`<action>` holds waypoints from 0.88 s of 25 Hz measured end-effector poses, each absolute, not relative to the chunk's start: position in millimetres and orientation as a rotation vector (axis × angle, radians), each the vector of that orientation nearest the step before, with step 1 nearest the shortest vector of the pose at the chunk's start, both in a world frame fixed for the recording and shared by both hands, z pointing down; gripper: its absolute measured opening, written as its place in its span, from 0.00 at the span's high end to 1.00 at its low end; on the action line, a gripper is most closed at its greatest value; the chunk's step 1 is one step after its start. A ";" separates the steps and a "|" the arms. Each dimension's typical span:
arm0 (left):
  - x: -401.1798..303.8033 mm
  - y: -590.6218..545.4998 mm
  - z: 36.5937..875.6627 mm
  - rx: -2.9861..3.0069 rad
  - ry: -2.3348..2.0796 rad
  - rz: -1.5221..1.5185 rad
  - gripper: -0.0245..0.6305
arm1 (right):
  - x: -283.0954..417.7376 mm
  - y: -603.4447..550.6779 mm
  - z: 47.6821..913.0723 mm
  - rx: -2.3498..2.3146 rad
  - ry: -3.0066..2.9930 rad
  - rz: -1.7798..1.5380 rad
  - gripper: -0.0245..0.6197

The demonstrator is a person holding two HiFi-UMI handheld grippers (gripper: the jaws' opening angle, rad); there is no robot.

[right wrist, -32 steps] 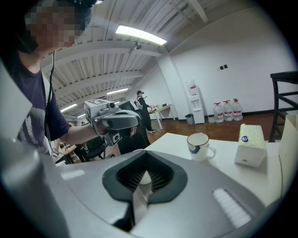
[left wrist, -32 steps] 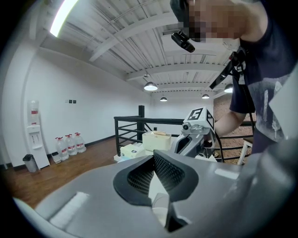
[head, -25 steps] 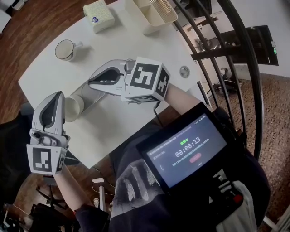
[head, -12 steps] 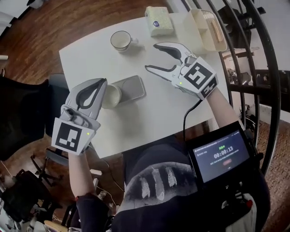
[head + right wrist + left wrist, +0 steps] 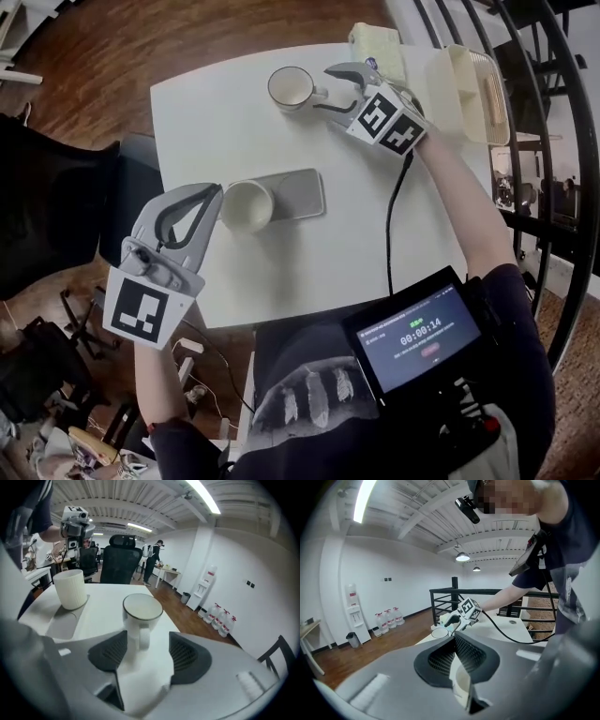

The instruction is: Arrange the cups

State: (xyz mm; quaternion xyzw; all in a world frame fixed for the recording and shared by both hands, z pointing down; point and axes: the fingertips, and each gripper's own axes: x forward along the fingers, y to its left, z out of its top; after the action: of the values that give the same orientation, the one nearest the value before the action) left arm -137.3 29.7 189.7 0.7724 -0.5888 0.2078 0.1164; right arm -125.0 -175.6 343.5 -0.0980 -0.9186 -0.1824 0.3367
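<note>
White walls [image 5: 393, 569] all round, white ceiling beams [image 5: 426, 513] overhead, lit by a long strip light [image 5: 362, 501] and a round hanging lamp [image 5: 462, 557]. Underfoot, brown wooden floor [image 5: 234, 33]. In the middle, a white table [image 5: 328, 262] with rounded corners, hemmed on one side by a black metal railing [image 5: 553, 112]. Against the far wall, a water dispenser [image 5: 352, 604], a row of big water bottles [image 5: 388, 619] and a small bin [image 5: 353, 639]. Beyond the table, a black office chair [image 5: 121, 559].

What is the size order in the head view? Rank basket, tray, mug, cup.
1. basket
2. tray
3. mug and cup: they look about alike, and the mug sits farther from the camera, so I won't rank them.
</note>
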 end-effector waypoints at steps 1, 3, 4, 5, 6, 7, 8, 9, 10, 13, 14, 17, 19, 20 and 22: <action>-138.4 32.2 192.1 2.250 -1.727 0.614 0.94 | -127.8 -176.1 348.4 -0.273 -2.370 -0.496 0.52; -140.4 35.9 194.9 2.230 -1.734 0.618 0.94 | -131.3 -175.6 351.9 -0.305 -2.334 -0.532 0.52; -141.4 37.3 195.9 2.225 -1.737 0.617 0.94 | -132.9 -175.0 352.4 -0.317 -2.321 -0.546 0.52; -142.2 38.6 196.8 2.222 -1.737 0.615 0.94 | -134.2 -174.3 353.3 -0.326 -2.309 -0.556 0.52; -143.0 39.7 198.0 2.218 -1.737 0.612 0.94 | -135.0 -173.3 355.0 -0.334 -2.295 -0.564 0.52; -143.7 40.7 199.3 2.213 -1.738 0.610 0.94 | -135.6 -172.3 357.2 -0.339 -2.280 -0.574 0.52; -144.5 41.4 200.5 2.207 -1.739 0.607 0.94 | -136.3 -171.7 359.2 -0.342 -2.265 -0.587 0.52; -145.2 41.7 201.5 2.200 -1.742 0.606 0.94 | -137.3 -171.6 360.9 -0.341 -2.254 -0.600 0.52; -145.4 41.6 202.5 2.196 -1.745 0.606 0.94 | -138.4 -172.3 362.5 -0.337 -2.245 -0.613 0.55; -142.9 40.3 205.2 2.199 -1.748 0.607 0.94 | -137.2 -175.9 367.6 -0.327 -2.212 -0.652 0.59; -141.8 40.2 206.3 2.201 -1.748 0.609 0.94 | -135.8 -176.8 368.9 -0.327 -2.203 -0.660 0.61; -140.8 41.5 209.4 2.199 -1.747 0.612 0.94 | -132.8 -179.5 371.1 -0.314 -2.187 -0.676 0.70; -141.0 42.2 210.1 2.199 -1.745 0.616 0.94 | -132.1 -180.3 371.6 -0.304 -2.202 -0.635 0.81; -141.2 42.2 210.3 2.199 -1.744 0.617 0.94 | -131.6 -180.4 371.4 -0.302 -2.216 -0.596 0.82; -142.3 42.5 210.9 2.201 -1.742 0.621 0.94 | -130.1 -179.4 371.4 -0.298 -2.241 -0.523 0.84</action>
State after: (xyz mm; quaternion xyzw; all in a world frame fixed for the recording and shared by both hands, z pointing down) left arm -142.3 42.5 210.9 0.7588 -0.6006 0.2140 0.1329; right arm -130.1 -179.4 371.4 -0.1178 -0.8856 -0.2066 0.3990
